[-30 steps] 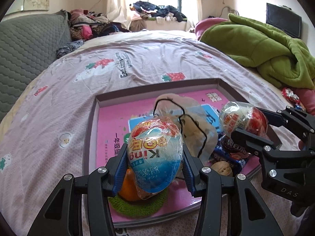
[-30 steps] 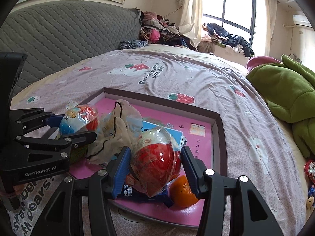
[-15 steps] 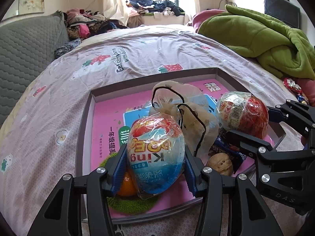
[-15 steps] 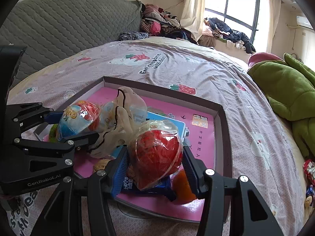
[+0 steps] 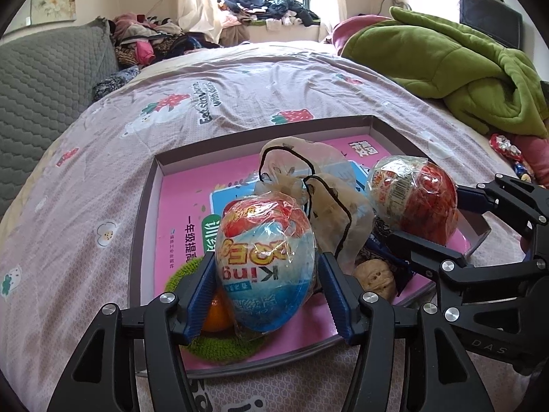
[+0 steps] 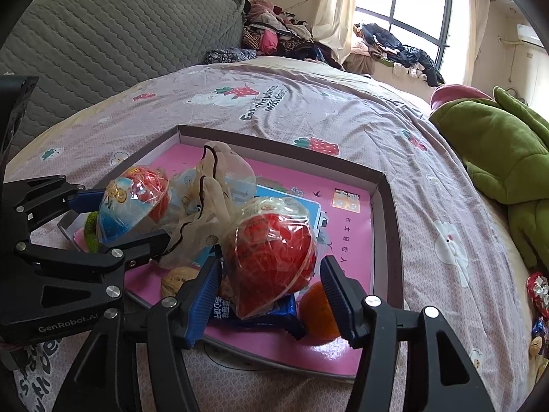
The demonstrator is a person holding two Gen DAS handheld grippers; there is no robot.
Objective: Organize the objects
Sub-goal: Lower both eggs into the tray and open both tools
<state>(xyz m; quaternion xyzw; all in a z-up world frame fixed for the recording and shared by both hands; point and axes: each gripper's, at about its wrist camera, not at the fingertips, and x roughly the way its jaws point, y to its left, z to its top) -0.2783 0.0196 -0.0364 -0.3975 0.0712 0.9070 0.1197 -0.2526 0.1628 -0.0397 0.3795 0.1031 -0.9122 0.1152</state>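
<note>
Both grippers are hanging over the near edge of the shallow pink-floored cardboard box lid (image 5: 147,226) lying on the mauve strawberry-print bedspread (image 5: 240,96). The left gripper (image 5: 266,290) is framing the blue-and-white plastic-wrapped chocolate egg (image 5: 267,267); its jaws have just been opening, and the blue pads are now standing slightly clear of the wrapper on both sides, the egg sitting between them above the lid's near left corner. Beneath it, a small orange fruit (image 5: 216,312) is resting on a green knitted coaster (image 5: 223,346). The right gripper (image 6: 269,292) is doing the same around the red plastic-wrapped chocolate egg (image 6: 271,254): jaws just widening, a clear gap showing at its right pad, the egg resting on a dark blue snack packet (image 6: 254,312) by the lid's near edge. A crumpled beige plastic bag (image 5: 308,178) is sitting mid-lid between the two eggs, a walnut (image 5: 374,274) just beside it.
</note>
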